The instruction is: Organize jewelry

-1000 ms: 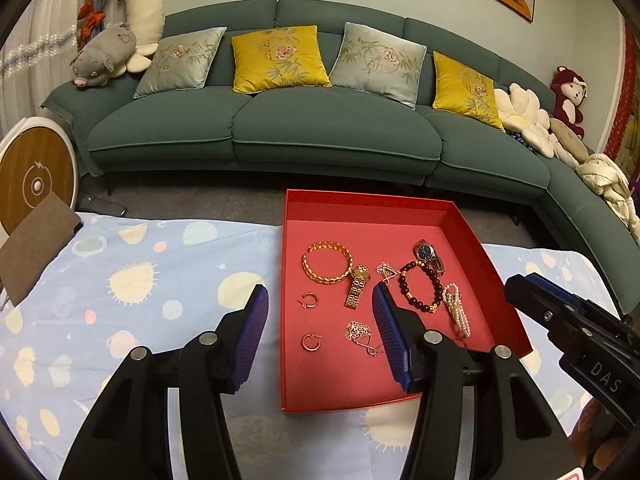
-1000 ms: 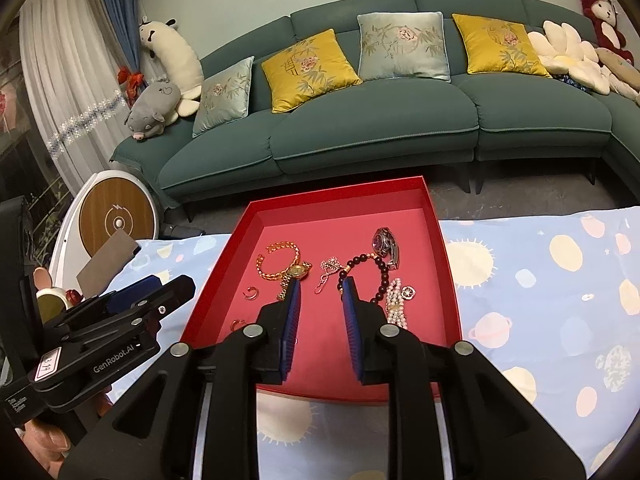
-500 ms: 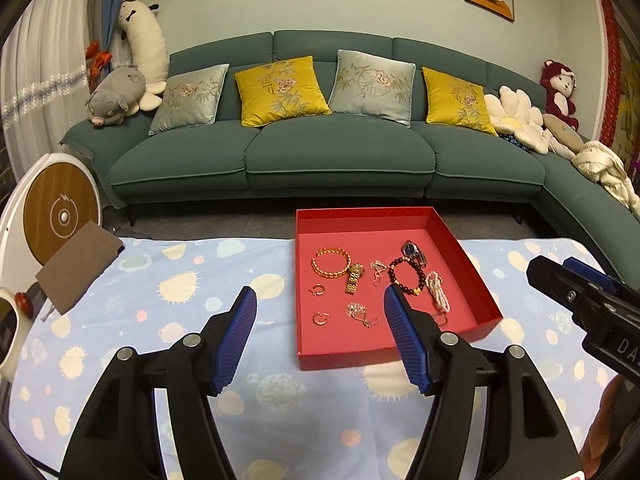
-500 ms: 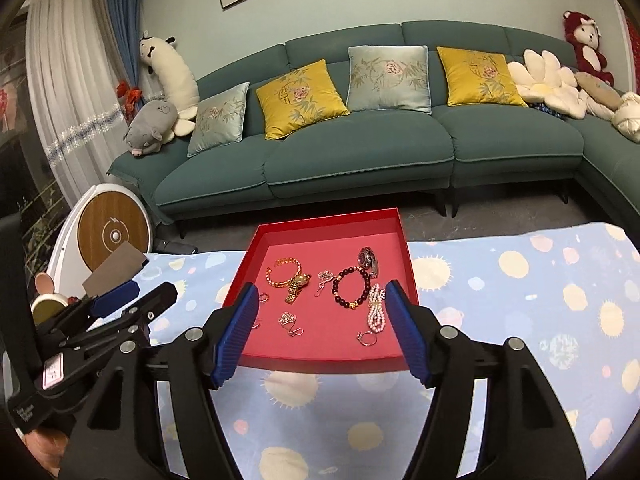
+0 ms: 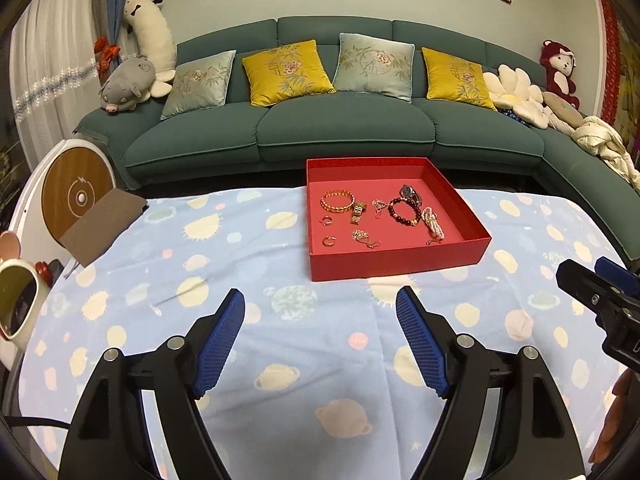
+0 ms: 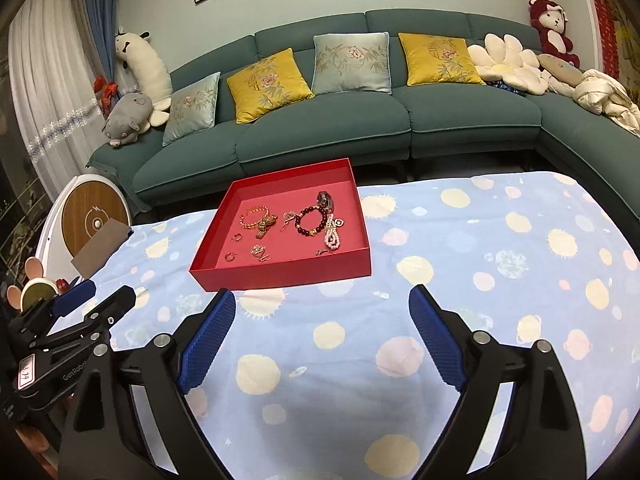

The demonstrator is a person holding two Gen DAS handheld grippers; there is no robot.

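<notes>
Left wrist: red tray near table's far edge (cloth bare before it).

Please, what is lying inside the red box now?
Inside the red box: a gold bangle, a gold watch, a dark bead bracelet, a pearl bracelet, a silver watch and small earrings and chains. Nothing covers them.

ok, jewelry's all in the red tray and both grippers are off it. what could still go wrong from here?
1. The pearl bracelet lies against the dark bead bracelet and the watch; lifting one may drag another.
2. The red tray sits on a loose, wrinkled tablecloth, so a nudge could slide it.
3. Both the left gripper and the right gripper are opening, empty; the small earrings look hard to pinch.
</notes>
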